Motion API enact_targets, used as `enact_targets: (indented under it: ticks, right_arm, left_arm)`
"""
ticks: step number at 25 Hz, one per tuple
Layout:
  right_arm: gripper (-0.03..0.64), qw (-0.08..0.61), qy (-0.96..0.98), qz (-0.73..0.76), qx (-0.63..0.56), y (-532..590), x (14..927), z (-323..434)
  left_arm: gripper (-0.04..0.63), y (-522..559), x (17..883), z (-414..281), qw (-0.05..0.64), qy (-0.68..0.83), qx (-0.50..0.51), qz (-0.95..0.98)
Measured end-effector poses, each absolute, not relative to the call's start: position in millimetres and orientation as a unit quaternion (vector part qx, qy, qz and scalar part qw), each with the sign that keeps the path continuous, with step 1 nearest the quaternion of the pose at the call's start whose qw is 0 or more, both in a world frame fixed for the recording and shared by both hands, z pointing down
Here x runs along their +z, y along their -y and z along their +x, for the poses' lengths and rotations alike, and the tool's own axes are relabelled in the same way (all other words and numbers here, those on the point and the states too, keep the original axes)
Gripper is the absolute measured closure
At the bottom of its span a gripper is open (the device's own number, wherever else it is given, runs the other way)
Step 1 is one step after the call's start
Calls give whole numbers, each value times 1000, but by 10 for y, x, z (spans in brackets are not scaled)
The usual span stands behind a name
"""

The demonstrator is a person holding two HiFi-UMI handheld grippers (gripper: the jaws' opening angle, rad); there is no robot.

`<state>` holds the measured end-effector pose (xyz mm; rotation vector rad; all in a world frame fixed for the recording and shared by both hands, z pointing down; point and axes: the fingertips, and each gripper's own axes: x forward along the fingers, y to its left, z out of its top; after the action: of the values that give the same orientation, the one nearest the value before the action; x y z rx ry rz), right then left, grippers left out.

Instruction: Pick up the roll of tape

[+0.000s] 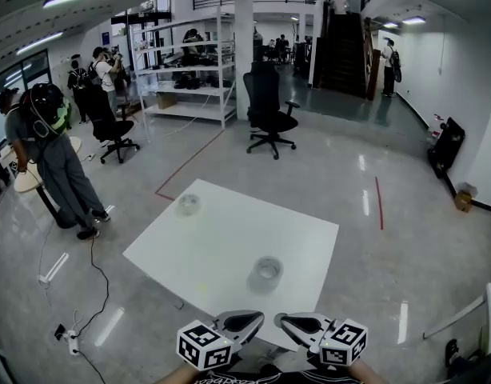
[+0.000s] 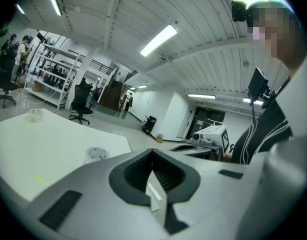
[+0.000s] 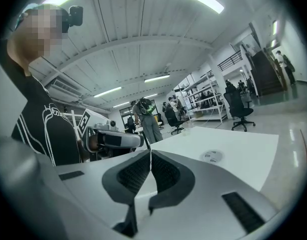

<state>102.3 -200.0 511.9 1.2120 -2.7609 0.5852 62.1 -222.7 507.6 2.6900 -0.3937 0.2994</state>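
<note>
Two clear rolls of tape lie on the white table [image 1: 221, 238]. The near roll of tape [image 1: 267, 269] is toward the front; it also shows as the near roll [image 2: 97, 154] and the near roll [image 3: 212, 156] in the gripper views. The far roll [image 1: 187, 204] sits by the back left corner. At the table's front edge my left gripper [image 1: 260, 318] and right gripper [image 1: 279, 318] point at each other, tips almost meeting. The left gripper [image 2: 152, 155] is shut and empty. So is the right gripper [image 3: 151, 152]. Both are short of the near roll.
A person with a backpack [image 1: 49, 154] stands left of the table by a small round table [image 1: 28, 178]. Office chairs [image 1: 269, 110] and shelving [image 1: 185, 70] stand behind. A cable and power strip [image 1: 69, 338] lie on the floor at the left. Stairs [image 1: 345, 50] rise at the back.
</note>
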Motion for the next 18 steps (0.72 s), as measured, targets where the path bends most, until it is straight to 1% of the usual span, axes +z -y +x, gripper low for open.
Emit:
enact_targets:
  ticks: [8, 13, 16, 18]
  right_arm:
    - [601, 61, 898, 395, 183, 2145, 5207, 1143]
    - [600, 111, 896, 407, 139, 2362, 5127, 1176]
    - [600, 156, 903, 389, 100, 2516, 5252, 1136]
    - [600, 174, 905, 381, 71, 2674, 5285, 1104]
  left_arm:
    - [592, 2346, 5125, 684, 217, 152, 105, 958]
    - [592, 2464, 5039, 585, 217, 178, 95, 955]
    - [592, 2567, 4986, 516, 213, 195, 86, 953]
    - [592, 2660, 4966, 464, 212, 207, 85, 951]
